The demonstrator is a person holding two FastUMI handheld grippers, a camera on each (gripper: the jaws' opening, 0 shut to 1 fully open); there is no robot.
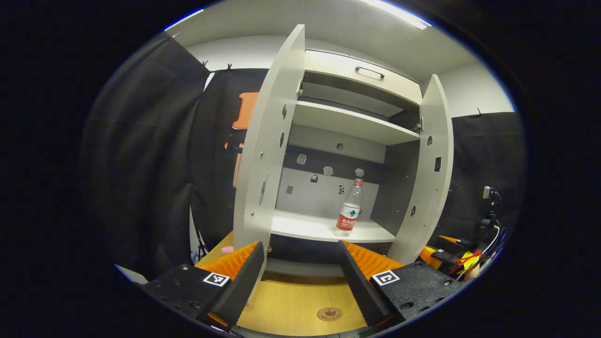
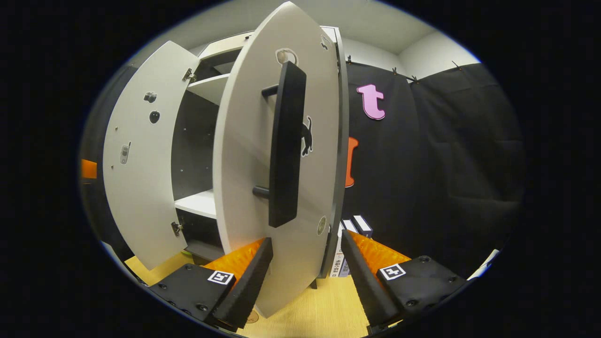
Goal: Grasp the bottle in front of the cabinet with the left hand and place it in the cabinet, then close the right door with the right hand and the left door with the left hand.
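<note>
White doors both stand open. On the left, the left tongs point(image 1: 300, 277) are wide open and empty. The bottle point(image 1: 349, 209) already stands on the cabinet shelf point(image 1: 300, 225). On the right, the right tongs point(image 2: 305, 272), open and empty, face the right door point(image 2: 244, 141). Both doors need closing.

Bright, even light falls from ceiling strip lights point(image 1: 399, 11) at the top of the left gripper view. The white cabinet point(image 1: 347, 124) shows clearly, its interior shaded. Fisheye distortion bows the right door point(image 2: 281, 155) strongly in the right gripper view. Both views are sharp, dimming toward the edges.
</note>
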